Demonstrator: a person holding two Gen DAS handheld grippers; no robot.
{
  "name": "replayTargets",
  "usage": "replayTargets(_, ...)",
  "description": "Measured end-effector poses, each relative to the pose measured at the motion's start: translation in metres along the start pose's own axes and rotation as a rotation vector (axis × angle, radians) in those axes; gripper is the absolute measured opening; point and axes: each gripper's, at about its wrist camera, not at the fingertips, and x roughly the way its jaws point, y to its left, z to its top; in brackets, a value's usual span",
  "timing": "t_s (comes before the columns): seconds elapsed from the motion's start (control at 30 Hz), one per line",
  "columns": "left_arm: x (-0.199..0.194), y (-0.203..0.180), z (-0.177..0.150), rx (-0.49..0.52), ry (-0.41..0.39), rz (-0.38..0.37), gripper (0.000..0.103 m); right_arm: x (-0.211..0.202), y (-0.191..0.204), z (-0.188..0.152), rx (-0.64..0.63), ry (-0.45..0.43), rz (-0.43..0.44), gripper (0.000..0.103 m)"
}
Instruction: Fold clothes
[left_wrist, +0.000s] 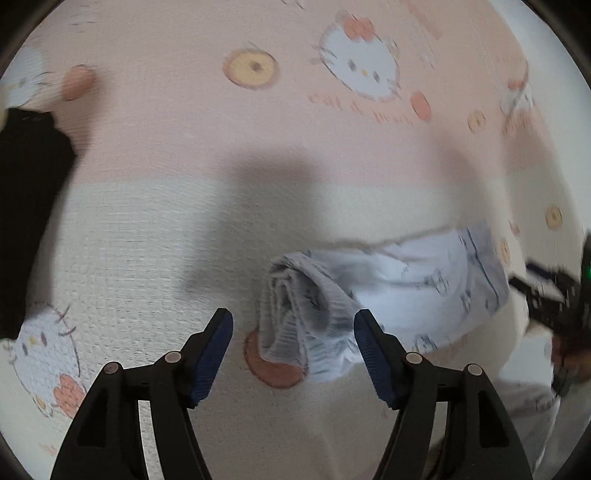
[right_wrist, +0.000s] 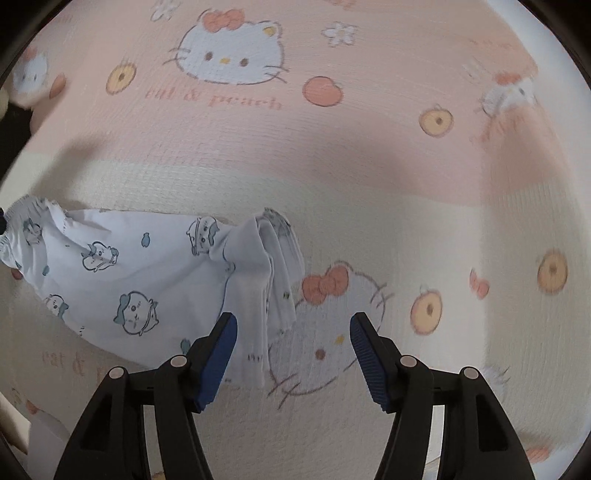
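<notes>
Surface: cartoon-cat bedsheet (right_wrist: 369, 155) | garment (right_wrist: 140, 280) lay at 9 o'clock, bunched, partly folded, more folding apparently left | left tongs (left_wrist: 293, 325) and right tongs (right_wrist: 293, 326) gaped wide, empty.

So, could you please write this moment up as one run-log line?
left tool: open, empty | right tool: open, empty | white printed garment: lying bunched on cartoon-cat sheet | fold: unfinished

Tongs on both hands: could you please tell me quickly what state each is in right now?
Left tongs: open, holding nothing, over the bunched end of the small white printed cotton garment.
Right tongs: open, empty.
</notes>
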Motion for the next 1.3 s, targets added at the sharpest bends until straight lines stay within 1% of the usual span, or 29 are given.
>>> replayTargets(0.03,-0.002,0.002,-0.003,-0.021,-0.029,0.004,0.066,-0.001,-0.004,-0.005,0.034,-0.009,0.014,0.063)
replayTargets(0.07,-0.004,0.005,-0.007,-0.044,-0.051,-0.009,0.066,-0.003,-0.008,-0.01,0.068,-0.019,0.029,0.063)
replayTargets(0.13,-0.004,0.012,-0.013,-0.108,-0.075,-0.072,0.066,-0.003,-0.021,-0.021,0.17,-0.046,0.088,0.063)
replayTargets(0.17,0.002,0.014,-0.013,-0.144,-0.085,-0.1,0.066,-0.004,-0.027,-0.027,0.225,-0.06,0.126,0.063)
replayTargets(0.27,0.011,0.023,-0.018,-0.249,-0.096,-0.179,0.066,0.002,-0.051,-0.047,0.455,-0.099,0.299,0.063)
replayTargets(0.33,0.015,0.027,-0.023,-0.306,-0.091,-0.223,0.066,0.01,-0.06,-0.055,0.556,-0.099,0.39,0.063)
replayTargets(0.4,0.018,0.025,-0.026,-0.321,-0.085,-0.237,0.066,0.017,-0.062,-0.055,0.597,-0.091,0.453,0.063)
replayTargets(0.5,0.02,0.019,-0.027,-0.305,-0.084,-0.219,0.066,0.021,-0.058,-0.048,0.548,-0.112,0.416,0.063)
replayTargets(0.57,0.022,0.014,-0.026,-0.281,-0.086,-0.199,0.066,0.023,-0.052,-0.043,0.513,-0.098,0.369,0.063)
replayTargets(0.63,0.022,0.01,-0.026,-0.257,-0.097,-0.187,0.066,0.022,-0.047,-0.046,0.513,-0.085,0.393,0.063)
replayTargets(0.7,0.026,0.007,-0.023,-0.241,-0.107,-0.183,0.066,0.025,-0.04,-0.047,0.52,-0.079,0.459,0.063)
replayTargets(0.73,0.027,0.006,-0.022,-0.235,-0.109,-0.183,0.066,0.027,-0.038,-0.046,0.514,-0.072,0.477,0.063)
replayTargets(0.8,0.03,0.005,-0.019,-0.235,-0.106,-0.188,0.066,0.034,-0.032,-0.04,0.491,-0.045,0.462,0.063)
replayTargets(0.97,0.035,0.004,-0.015,-0.24,-0.12,-0.191,0.066,0.056,-0.034,-0.036,0.553,-0.059,0.439,0.063)
replayTargets(1.03,0.035,0.003,-0.016,-0.226,-0.132,-0.177,0.065,0.062,-0.035,-0.035,0.583,-0.082,0.454,0.063)
replayTargets(1.07,0.035,0.001,-0.017,-0.215,-0.142,-0.156,0.058,0.065,-0.035,-0.033,0.593,-0.093,0.458,0.063)
replayTargets(1.1,0.033,0.0,-0.017,-0.201,-0.154,-0.12,0.041,0.067,-0.036,-0.033,0.601,-0.099,0.441,0.063)
replayTargets(1.13,0.033,0.0,-0.019,-0.189,-0.162,-0.094,0.032,0.07,-0.036,-0.032,0.613,-0.105,0.417,0.062)
replayTargets(1.17,0.032,0.001,-0.02,-0.18,-0.164,-0.078,0.022,0.072,-0.034,-0.031,0.623,-0.114,0.4,0.053)
replayTargets(1.2,0.032,0.002,-0.021,-0.172,-0.166,-0.062,0.022,0.073,-0.034,-0.029,0.627,-0.122,0.393,0.046)
replayTargets(1.23,0.03,0.003,-0.022,-0.17,-0.168,-0.056,0.021,0.073,-0.033,-0.028,0.632,-0.13,0.386,0.036)
replayTargets(1.27,0.029,0.005,-0.023,-0.176,-0.171,-0.058,0.02,0.073,-0.033,-0.026,0.631,-0.139,0.383,0.028)
replayTargets(1.3,0.027,0.007,-0.024,-0.181,-0.174,-0.061,0.02,0.071,-0.031,-0.023,0.622,-0.146,0.372,0.027)
